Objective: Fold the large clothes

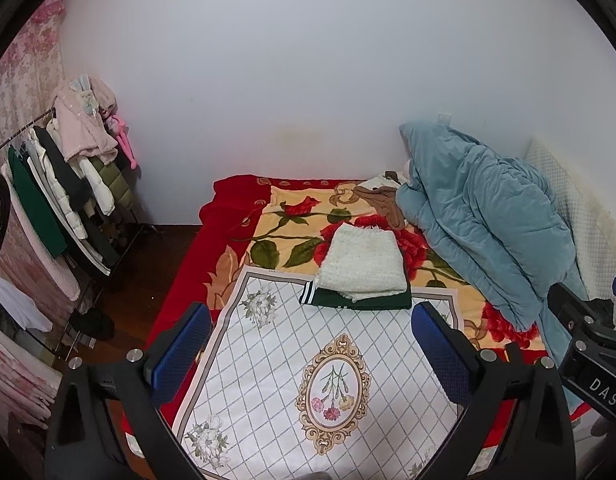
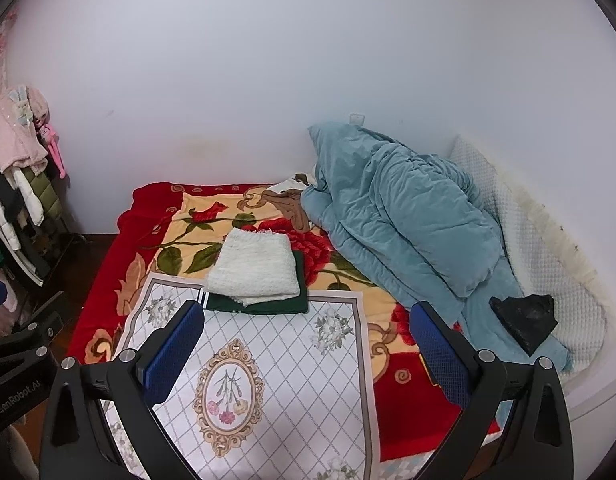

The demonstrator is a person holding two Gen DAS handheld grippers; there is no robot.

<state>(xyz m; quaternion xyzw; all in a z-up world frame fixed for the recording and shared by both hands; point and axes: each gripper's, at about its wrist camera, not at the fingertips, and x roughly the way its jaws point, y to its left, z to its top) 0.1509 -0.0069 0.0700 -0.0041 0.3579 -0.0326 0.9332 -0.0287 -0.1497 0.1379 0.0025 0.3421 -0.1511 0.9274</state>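
Two folded garments (image 1: 362, 266) stacked, two tools (image 1: 312, 354) agape.

We see a cloth (image 1: 291, 360) spread flat on the near part of the bed (image 1: 179, 280). At its far edge sits a folded sweater (image 1: 362, 264) on top of another folded garment (image 1: 372, 301). To the right, a bunched quilt (image 1: 480, 220) lies along the wall. Far left of the bed, a clothes rack (image 1: 63, 184) stands on the floor.
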